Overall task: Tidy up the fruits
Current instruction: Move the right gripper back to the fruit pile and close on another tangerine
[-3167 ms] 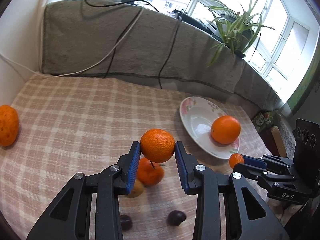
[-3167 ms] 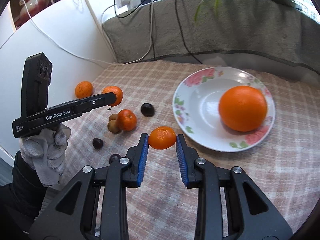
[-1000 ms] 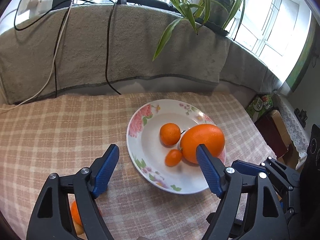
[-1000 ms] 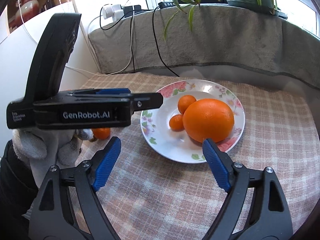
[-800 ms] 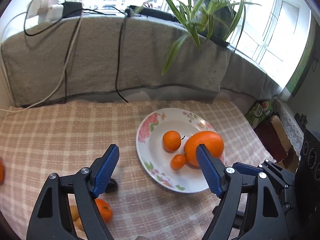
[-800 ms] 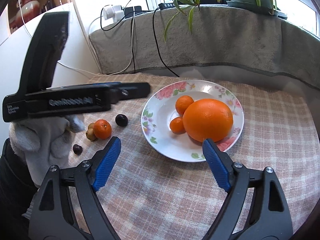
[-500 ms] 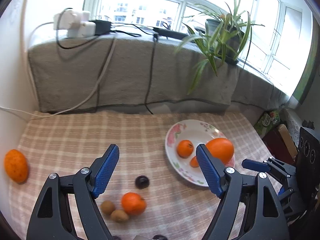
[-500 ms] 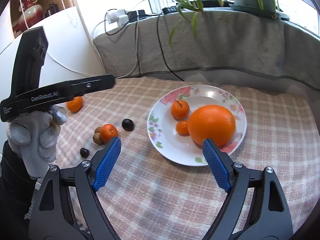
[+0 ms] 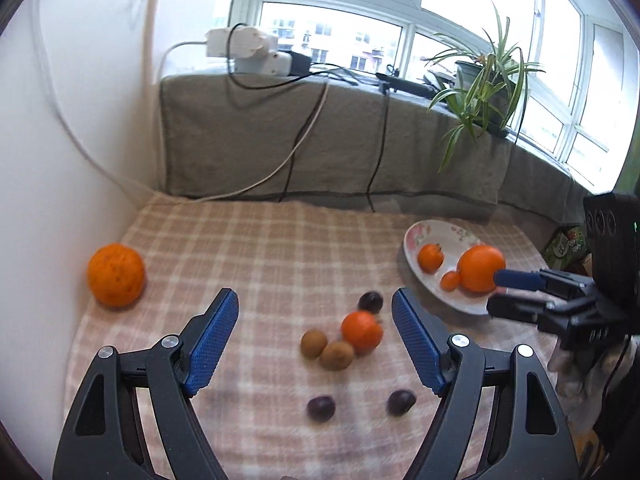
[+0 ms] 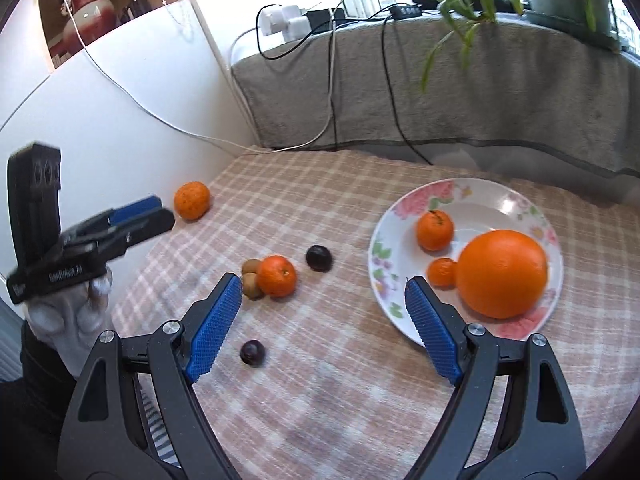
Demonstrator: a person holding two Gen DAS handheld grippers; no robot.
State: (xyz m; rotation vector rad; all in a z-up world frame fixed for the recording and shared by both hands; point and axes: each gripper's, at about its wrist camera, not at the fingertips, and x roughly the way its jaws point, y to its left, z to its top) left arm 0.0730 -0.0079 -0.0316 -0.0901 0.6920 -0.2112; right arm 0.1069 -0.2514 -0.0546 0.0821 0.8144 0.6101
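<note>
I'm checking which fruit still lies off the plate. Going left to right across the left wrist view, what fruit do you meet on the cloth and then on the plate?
Lone orange → two brown fruits → tangerine → on the plate: tangerine with stem → small orange fruit → big orange. The dark plums are left out; their places overlap the others.

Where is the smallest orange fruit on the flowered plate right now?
In the right wrist view the smallest orange fruit lies on the flowered plate, touching the big orange's left side, just below the mandarin.
</note>
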